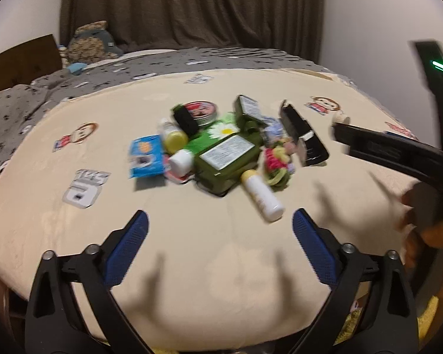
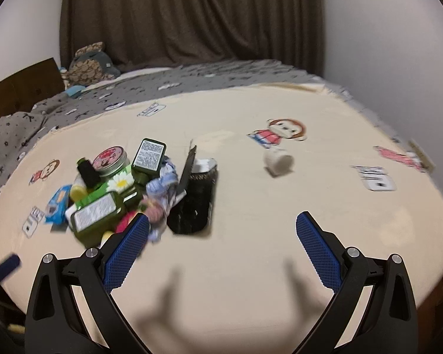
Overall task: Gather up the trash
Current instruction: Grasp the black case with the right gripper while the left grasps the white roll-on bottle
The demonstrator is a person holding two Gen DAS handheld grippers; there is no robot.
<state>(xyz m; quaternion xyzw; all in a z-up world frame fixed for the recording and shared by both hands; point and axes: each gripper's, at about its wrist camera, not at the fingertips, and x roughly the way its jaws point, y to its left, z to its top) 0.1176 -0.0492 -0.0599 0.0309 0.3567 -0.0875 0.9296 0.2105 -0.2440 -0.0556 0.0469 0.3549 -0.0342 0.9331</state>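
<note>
Left wrist view: we see the left gripper [image 1: 220, 227] spread and empty, short of the trash pile [image 1: 221, 150] mid-bed [image 1: 73, 250]. Right gripper [image 2: 223, 236] likewise spread and empty. We judge one loose edge item, the white tube [image 1: 262, 196], the best first pick.

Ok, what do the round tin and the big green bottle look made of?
Round tin: probably metal, going by its shiny silvery side wall and printed pink lid. Big green bottle: likely glossy plastic or glass, dark green with a white paper label; blur leaves it open.
</note>
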